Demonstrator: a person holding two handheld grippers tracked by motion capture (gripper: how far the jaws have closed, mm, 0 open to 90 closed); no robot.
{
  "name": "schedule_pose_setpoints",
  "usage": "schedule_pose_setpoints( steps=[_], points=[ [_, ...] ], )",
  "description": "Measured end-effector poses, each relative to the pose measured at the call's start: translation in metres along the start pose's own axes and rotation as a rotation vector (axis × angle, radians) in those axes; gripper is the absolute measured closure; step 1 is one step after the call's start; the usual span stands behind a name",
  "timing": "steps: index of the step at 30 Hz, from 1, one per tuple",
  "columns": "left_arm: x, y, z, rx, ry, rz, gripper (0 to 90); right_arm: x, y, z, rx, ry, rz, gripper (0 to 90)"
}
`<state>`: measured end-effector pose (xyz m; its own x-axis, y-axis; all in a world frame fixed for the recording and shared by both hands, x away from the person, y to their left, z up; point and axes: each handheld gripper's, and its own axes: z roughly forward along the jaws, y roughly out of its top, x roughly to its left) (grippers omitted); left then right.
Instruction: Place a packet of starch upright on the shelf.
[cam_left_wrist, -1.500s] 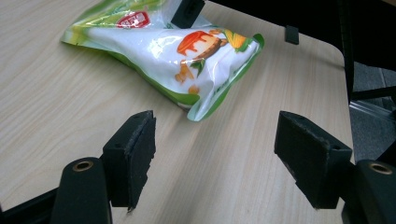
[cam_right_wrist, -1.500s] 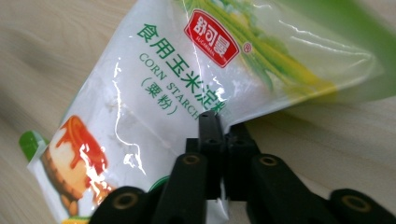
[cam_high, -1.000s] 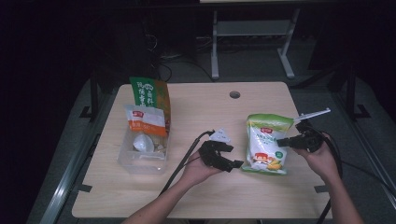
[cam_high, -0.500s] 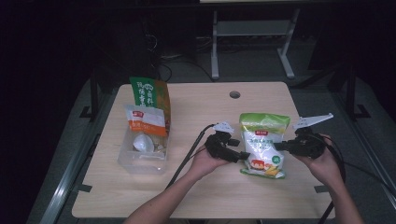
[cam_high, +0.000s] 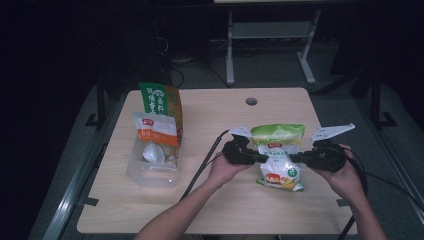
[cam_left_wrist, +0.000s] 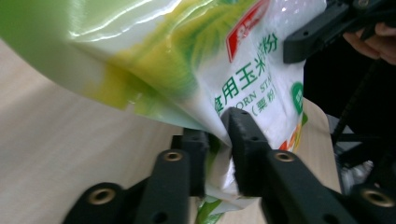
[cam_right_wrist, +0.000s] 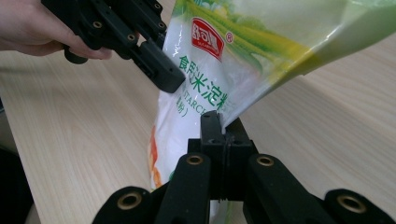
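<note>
Both grippers are on the starch bag (cam_high: 278, 155) now, holding it up above the right half of the bench (cam_high: 220, 210), its bottom edge at or just off the wood. The left gripper (cam_high: 260, 158) comes in from the bag's left edge and its jaws have just been closing; in the left gripper view they pinch the bag's edge (cam_left_wrist: 219, 135) between them. The right gripper (cam_high: 296, 158) bites the opposite edge, jaws clenched flat on the film, plain to see in the right gripper view (cam_right_wrist: 223, 122), with the left gripper (cam_right_wrist: 161, 70) across the bag from it. Off to the left, well apart from the action, sits a clear tub (cam_high: 150, 172) with a white bowl (cam_high: 151, 153) inside and an orange-and-white pouch (cam_high: 156, 129) leaning in it; a tall green-and-orange bag (cam_high: 161, 100) stands just behind. Nothing lies between tub and starch bag except a black cable (cam_high: 202, 167) trailing from the left gripper across the wood. The bench is pale wood grain with a round cable hole (cam_high: 251, 101) near the far edge. Beyond it the room is dark, with a grey metal frame (cam_high: 270, 45) on the floor.
</note>
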<state>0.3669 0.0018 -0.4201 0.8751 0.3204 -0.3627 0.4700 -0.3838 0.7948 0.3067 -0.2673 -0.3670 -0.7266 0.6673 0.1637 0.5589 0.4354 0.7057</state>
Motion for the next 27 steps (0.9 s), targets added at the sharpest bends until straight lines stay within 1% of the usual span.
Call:
schedule_pose_setpoints(
  steps=[1, 2, 4, 5, 7, 8, 10, 12, 14, 15, 16, 18, 19, 21, 22, 23, 24, 27],
  points=[
    [-0.001, 0.002, -0.003, -0.013, 0.027, 0.014, 81.2, 0.0, 0.0, 0.0, -0.01, 0.001, -0.006, 89.6],
    [-0.002, 0.004, -0.006, -0.02, 0.038, 0.02, 82.8, 0.001, 0.001, 0.0, -0.025, 0.001, -0.012, 89.6],
    [-0.003, 0.005, -0.009, -0.024, 0.057, 0.036, 83.4, 0.003, 0.003, 0.001, -0.038, -0.005, -0.026, 89.5],
    [-0.004, 0.006, -0.012, -0.024, 0.08, 0.058, 83.6, 0.004, 0.004, 0.002, -0.038, -0.007, -0.025, 89.4],
    [-0.006, 0.005, -0.013, -0.009, 0.105, 0.082, 83.8, 0.004, 0.005, 0.006, -0.029, -0.015, -0.032, 89.2],
    [-0.006, 0.004, -0.013, -0.001, 0.115, 0.094, 83.8, 0.004, 0.005, 0.009, -0.014, -0.015, -0.03, 89.0],
    [-0.006, 0.0, -0.012, 0.01, 0.119, 0.101, 84.0, 0.003, 0.003, 0.016, 0.01, -0.016, -0.029, 88.9],
    [-0.006, -0.002, -0.012, 0.004, 0.107, 0.093, 84.4, 0.002, -0.001, 0.019, 0.024, -0.005, -0.019, 88.5],
    [-0.009, -0.002, -0.012, 0.005, 0.111, 0.117, 84.4, 0.0, -0.003, 0.018, 0.027, 0.008, -0.009, 87.0],
    [-0.01, -0.002, -0.012, 0.011, 0.111, 0.128, 84.4, 0.0, -0.003, 0.017, 0.037, 0.016, 0.001, 85.8],
    [-0.011, -0.002, -0.011, 0.014, 0.107, 0.13, 84.4, -0.001, -0.004, 0.017, 0.048, 0.019, -0.002, 83.8],
    [-0.015, -0.002, -0.01, 0.016, 0.107, 0.152, 84.5, -0.003, -0.003, 0.016, 0.06, 0.023, -0.003, 78.1],
    [-0.016, -0.001, -0.01, 0.02, 0.112, 0.163, 84.5, -0.004, -0.003, 0.015, 0.061, 0.027, 0.012, 76.9],
    [-0.017, -0.001, -0.01, 0.021, 0.11, 0.164, 84.4, -0.006, -0.001, 0.013, 0.059, 0.031, 0.019, 74.1],
    [-0.018, -0.001, -0.01, 0.023, 0.111, 0.17, 84.4, -0.006, -0.001, 0.013, 0.05, 0.042, 0.009, 71.6],
    [-0.018, -0.001, -0.01, 0.023, 0.114, 0.177, 84.4, -0.006, -0.001, 0.014, 0.048, 0.049, 0.011, 69.9],
    [-0.019, -0.001, -0.01, 0.021, 0.111, 0.177, 84.4, -0.005, 0.0, 0.014, 0.05, 0.05, 0.001, 68.2],
    [-0.02, -0.001, -0.01, 0.022, 0.111, 0.173, 84.3, -0.002, 0.003, 0.018, 0.057, 0.052, -0.008, 69.4]
  ],
)
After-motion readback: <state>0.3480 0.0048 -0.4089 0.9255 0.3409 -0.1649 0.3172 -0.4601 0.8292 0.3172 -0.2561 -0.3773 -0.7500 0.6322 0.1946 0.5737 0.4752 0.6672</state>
